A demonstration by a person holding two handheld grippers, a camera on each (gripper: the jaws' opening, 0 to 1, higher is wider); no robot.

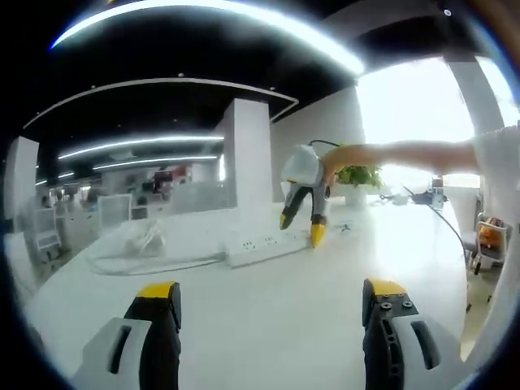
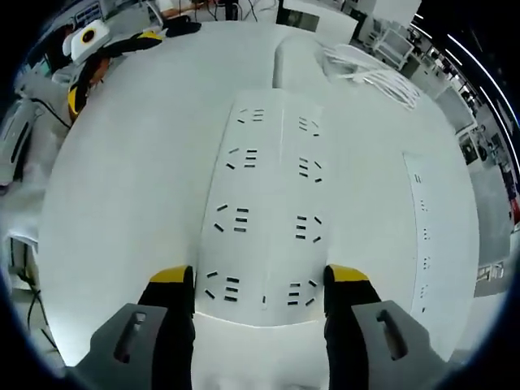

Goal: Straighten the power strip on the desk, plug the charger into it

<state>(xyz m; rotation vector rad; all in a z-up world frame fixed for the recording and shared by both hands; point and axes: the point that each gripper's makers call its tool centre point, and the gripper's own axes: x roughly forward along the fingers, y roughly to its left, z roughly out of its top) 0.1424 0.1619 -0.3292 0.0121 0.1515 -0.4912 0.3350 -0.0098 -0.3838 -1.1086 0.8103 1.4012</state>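
Left gripper view: left gripper point(image 1: 272, 305) low over the white tabletop point(image 1: 268, 325), fingers spread wide, nothing between them. Ahead, mid-tabletop, lies the white power strip point(image 1: 264, 246), long side across the view, its cord point(image 1: 154, 260) looping off to the left toward a loose white bundle. The right gripper point(image 1: 305, 223) hangs over the strip's right end, held by a person's hand point(image 1: 345, 158), arm reaching in from the right. Its yellow-tipped fingers point down; one tip sits at the strip's end edge, the other over the strip. A potted plant point(image 1: 357, 177) stands behind, near the far edge.

Right gripper view: looking straight down the strip point(image 2: 268, 211), which runs away from the camera. 2 columns of sockets, 4 rows visible. Right gripper point(image 2: 260, 280) fingers spread, 1 tip on each long side of the strip's near end, just beside or touching the edges; cannot tell if they press it. Coiled white cord point(image 2: 370, 69) at the far end. Left gripper point(image 2: 106, 49) at upper left, well apart. A second narrow white strip point(image 2: 422, 236) lies to the right.
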